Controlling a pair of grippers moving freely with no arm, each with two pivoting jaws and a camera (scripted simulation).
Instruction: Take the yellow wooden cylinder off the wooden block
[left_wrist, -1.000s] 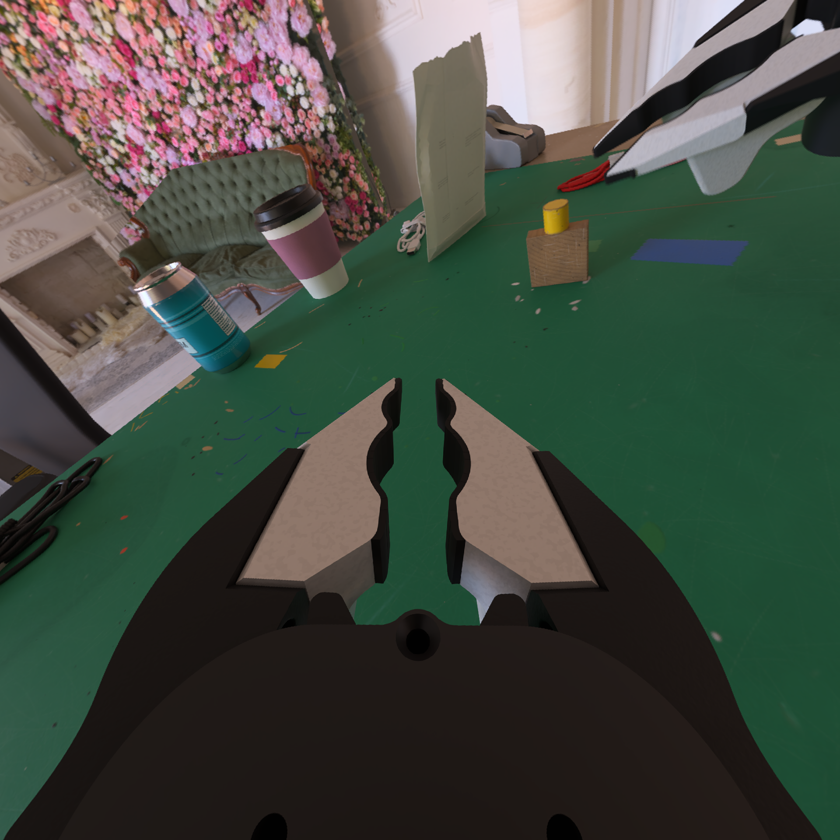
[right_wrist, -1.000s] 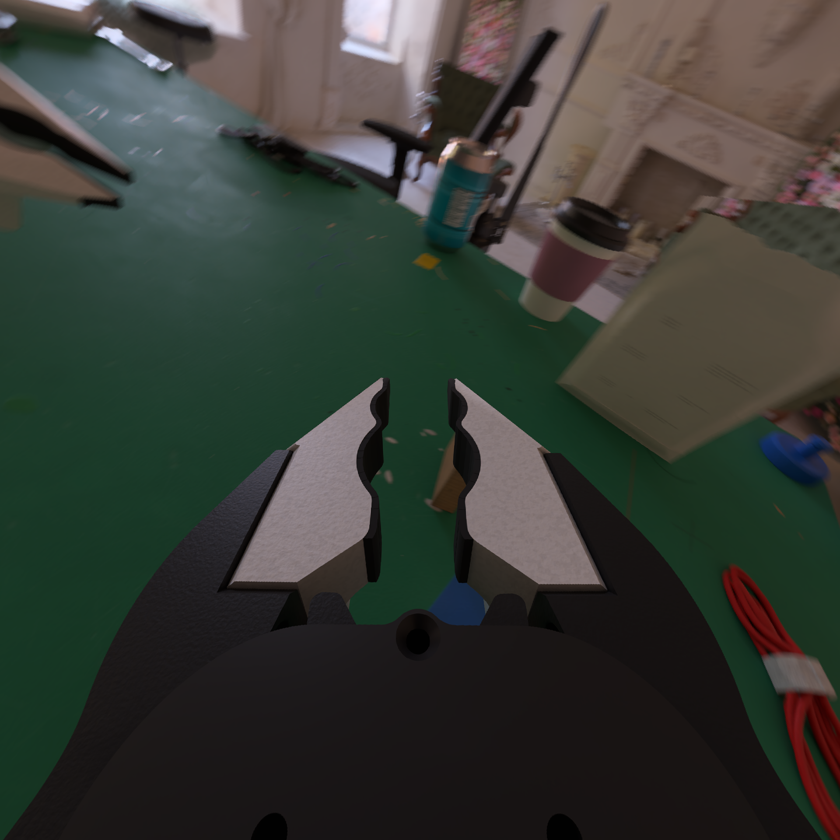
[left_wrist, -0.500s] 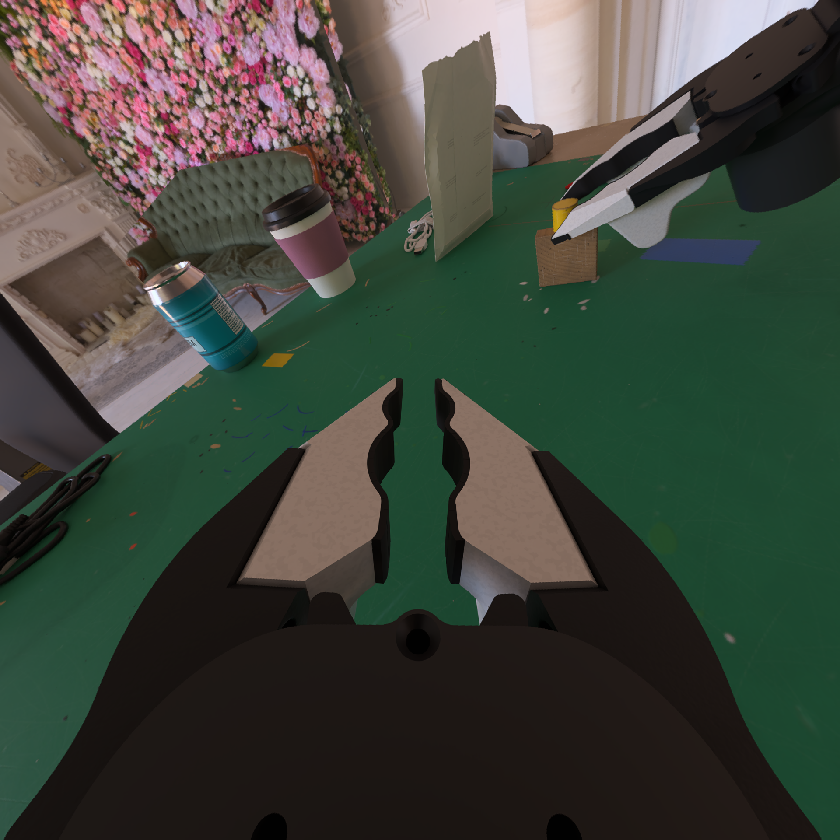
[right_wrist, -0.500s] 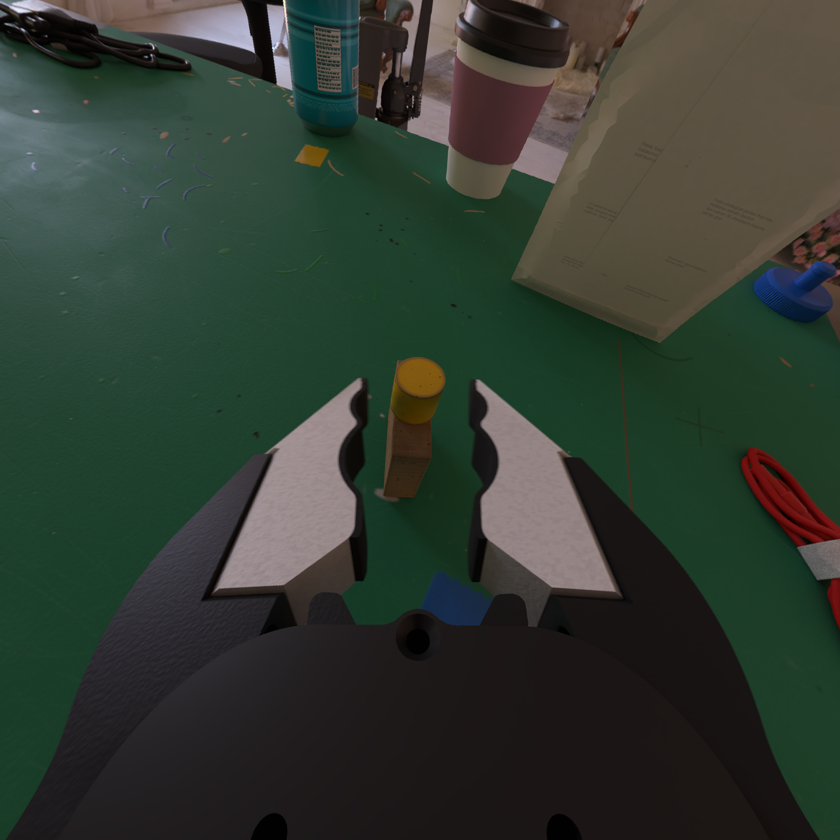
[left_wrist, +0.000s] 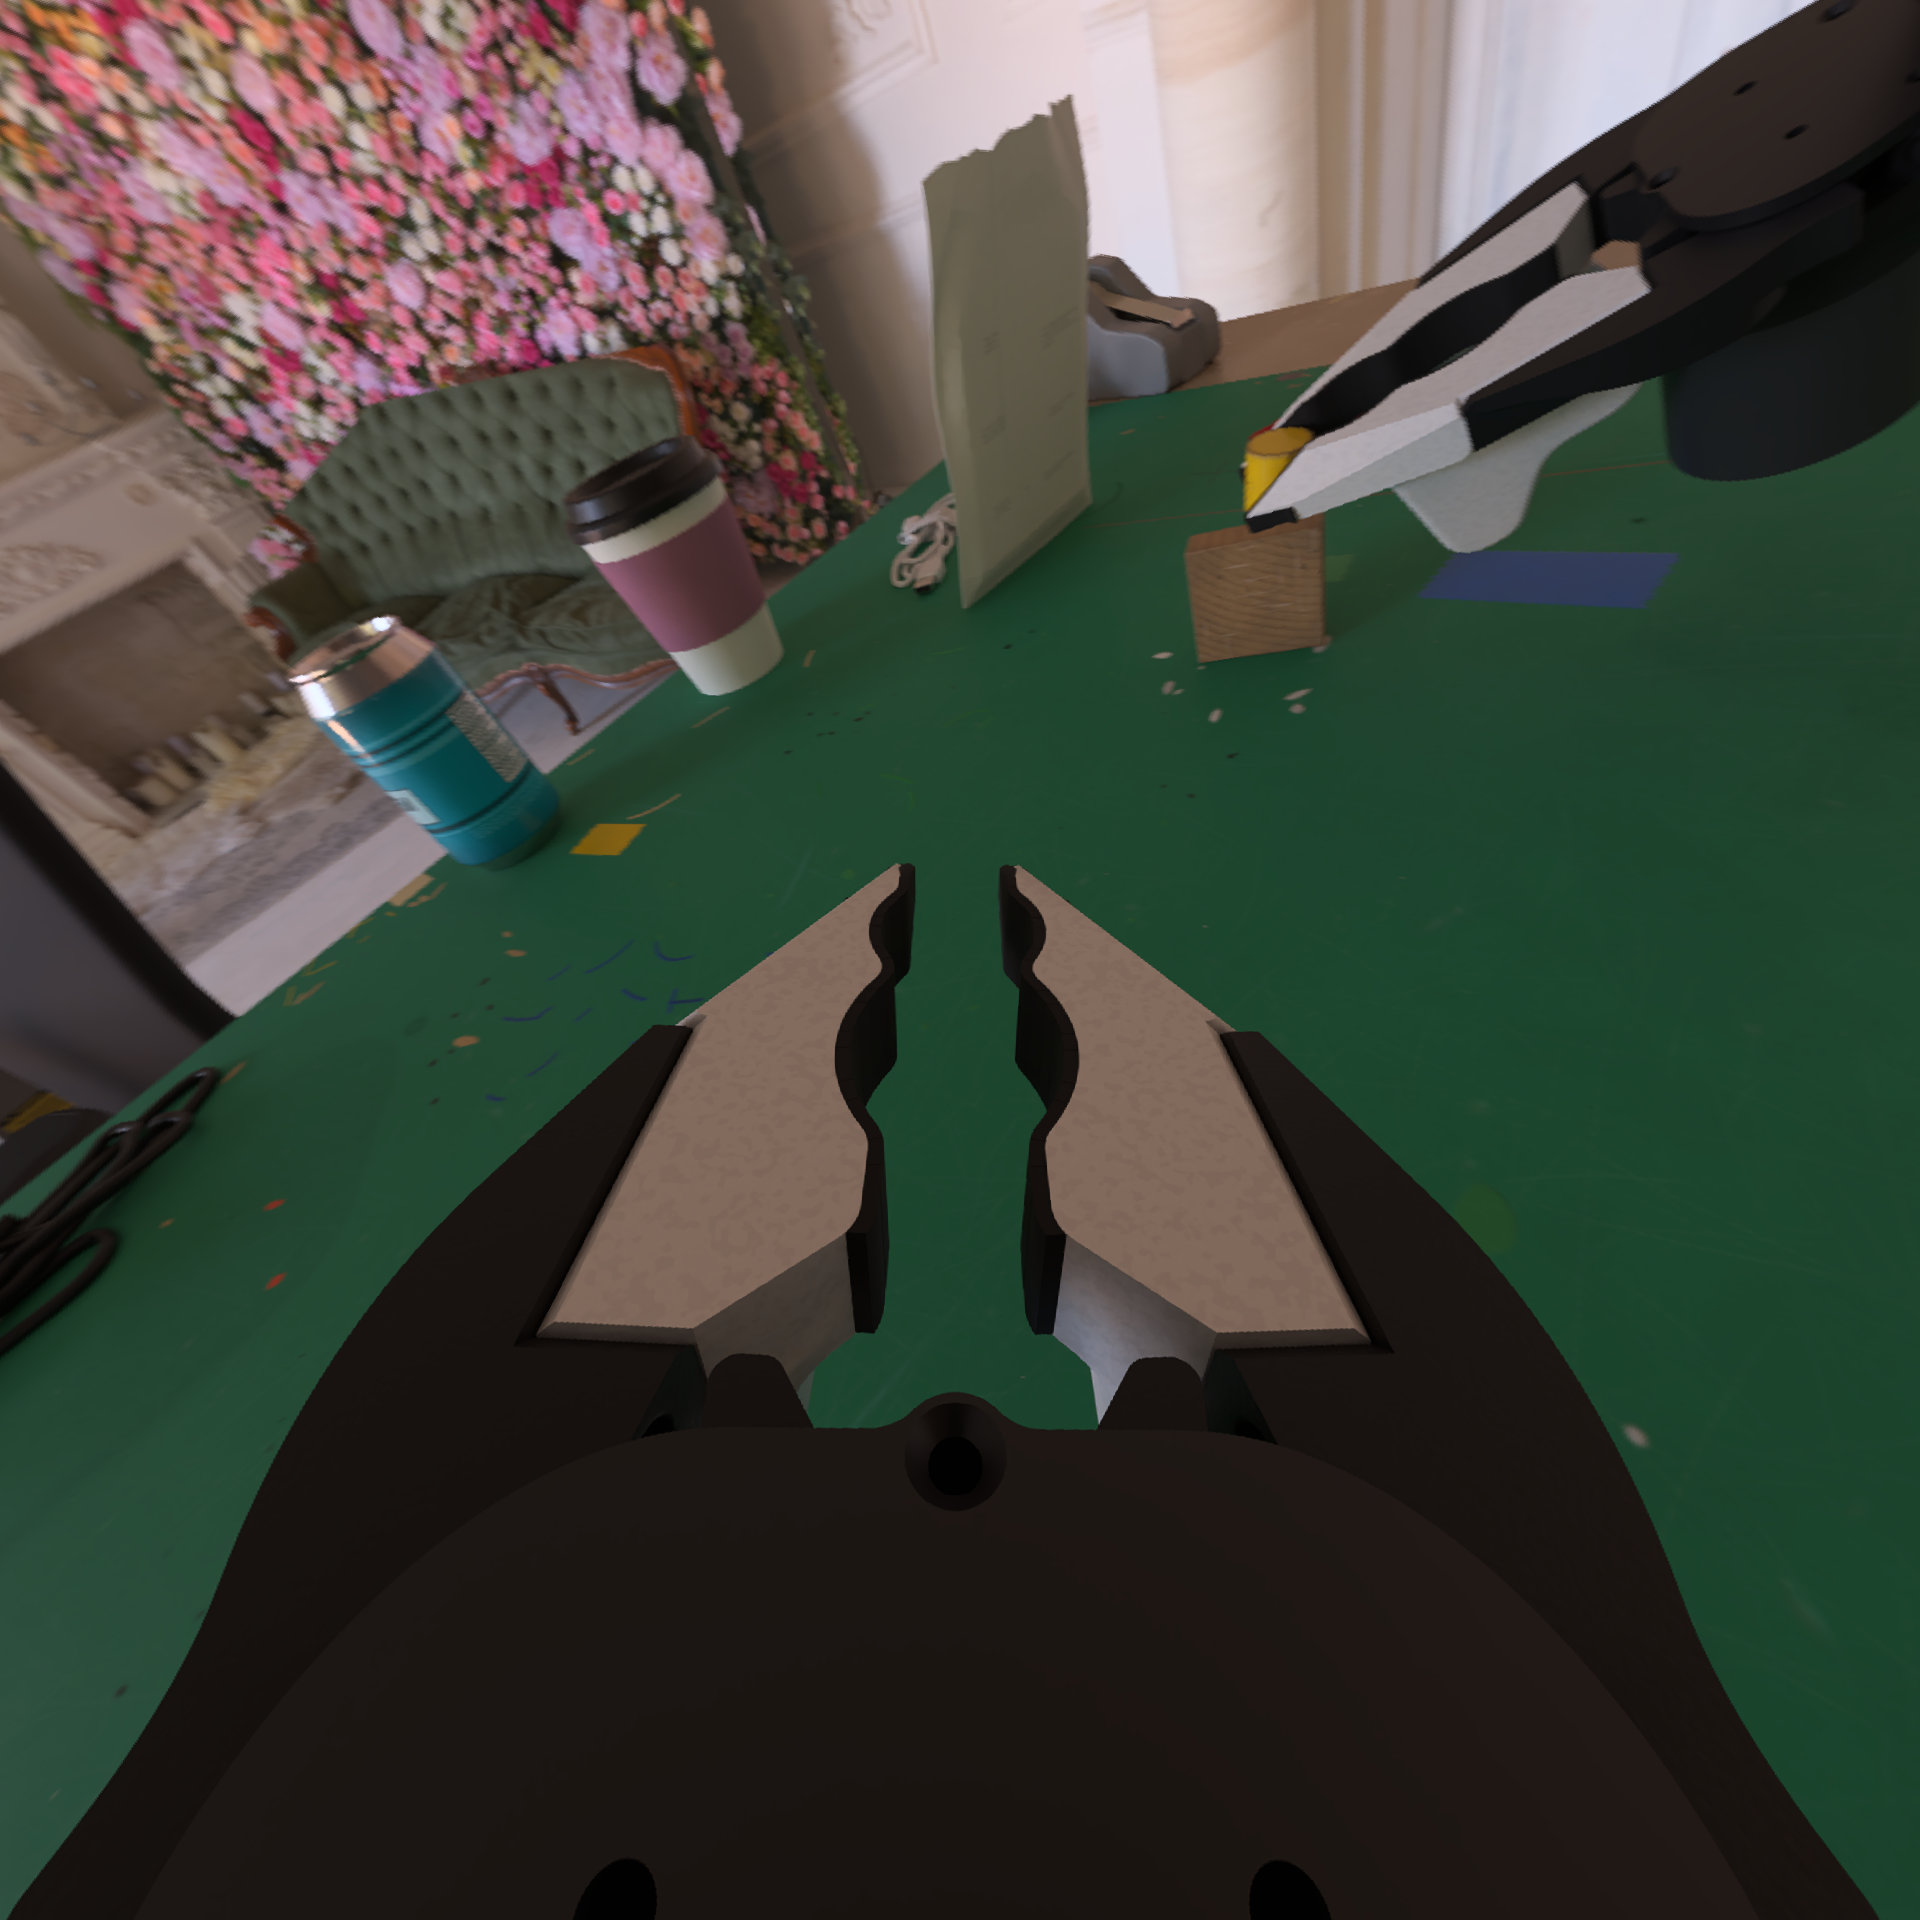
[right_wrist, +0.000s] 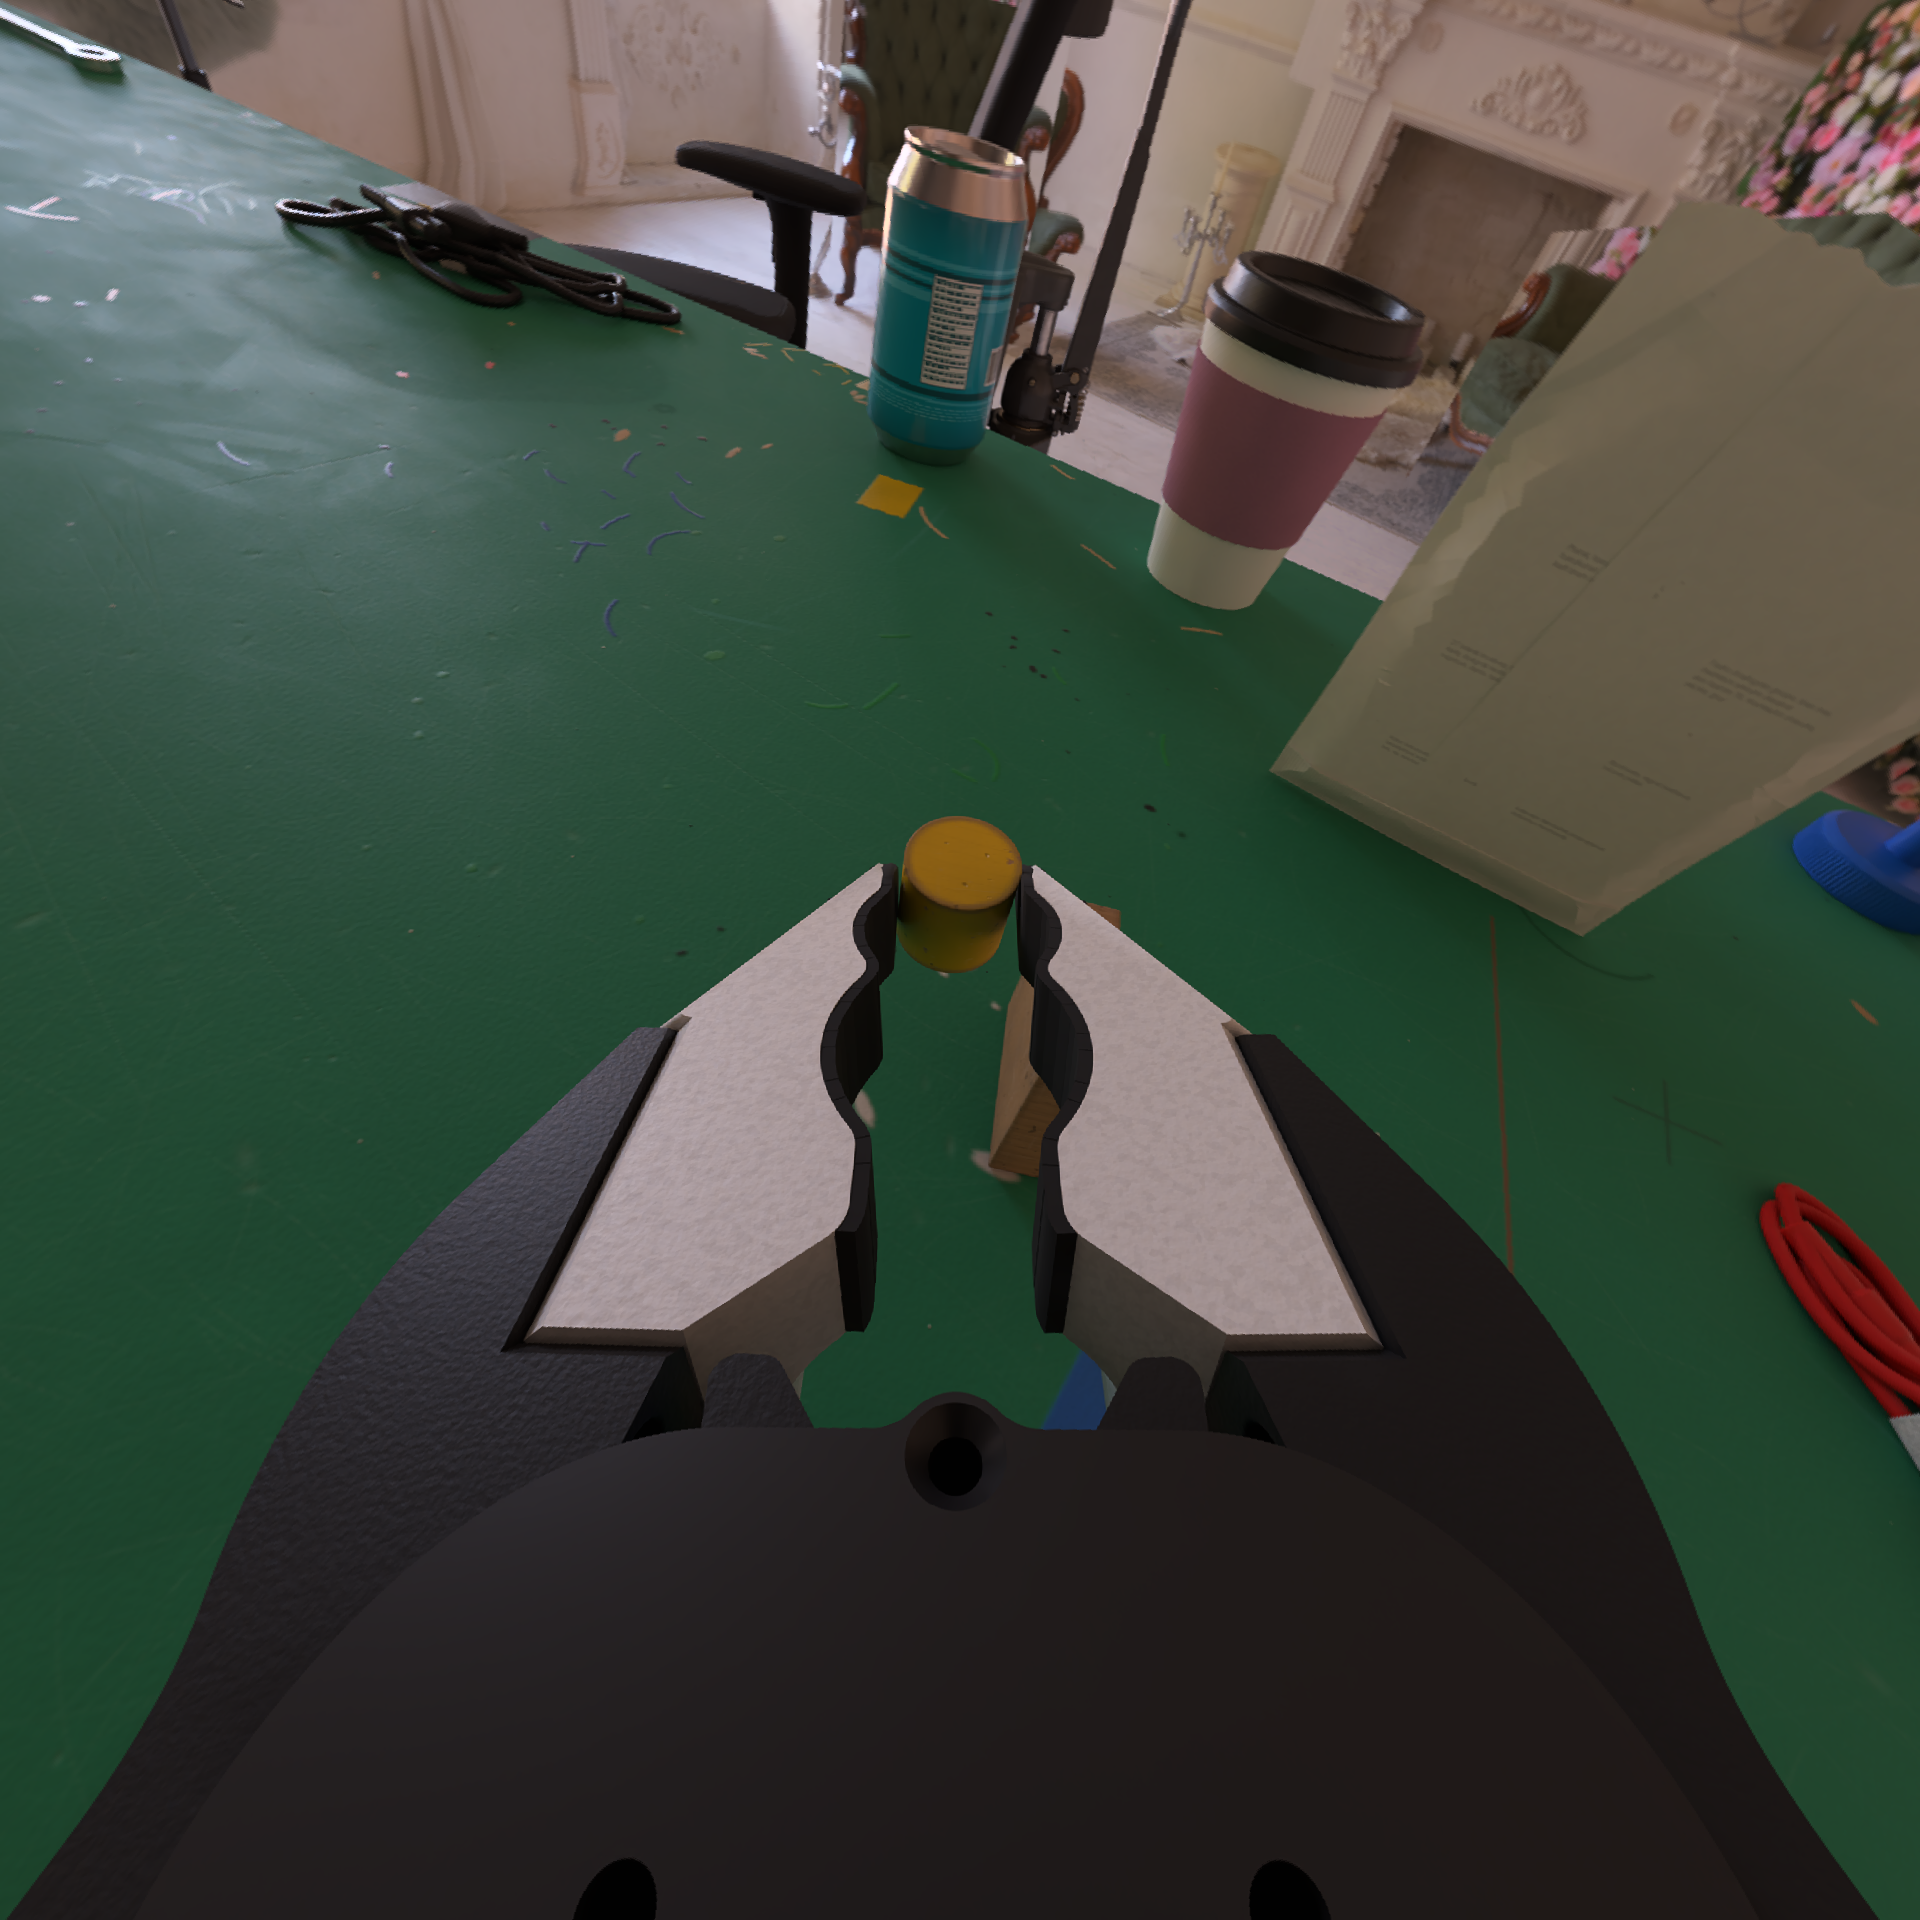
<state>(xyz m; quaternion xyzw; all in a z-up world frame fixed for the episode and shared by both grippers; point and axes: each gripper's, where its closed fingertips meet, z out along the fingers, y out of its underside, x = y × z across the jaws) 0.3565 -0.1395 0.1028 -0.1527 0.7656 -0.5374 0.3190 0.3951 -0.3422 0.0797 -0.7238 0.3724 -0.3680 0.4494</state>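
Green tabletop (left_wrist: 1455, 1039): wooden block (left_wrist: 1257, 592) is the landmark.
Left view: left tongs (left_wrist: 956, 883) narrow, empty, well short of it; yellow wooden cylinder (left_wrist: 1265, 465) just above it.
Right view: right tongs (right_wrist: 956, 883) pinch the cylinder's sides at the tips.
Handling: likely light, stiff, smooth; grip mid-height.
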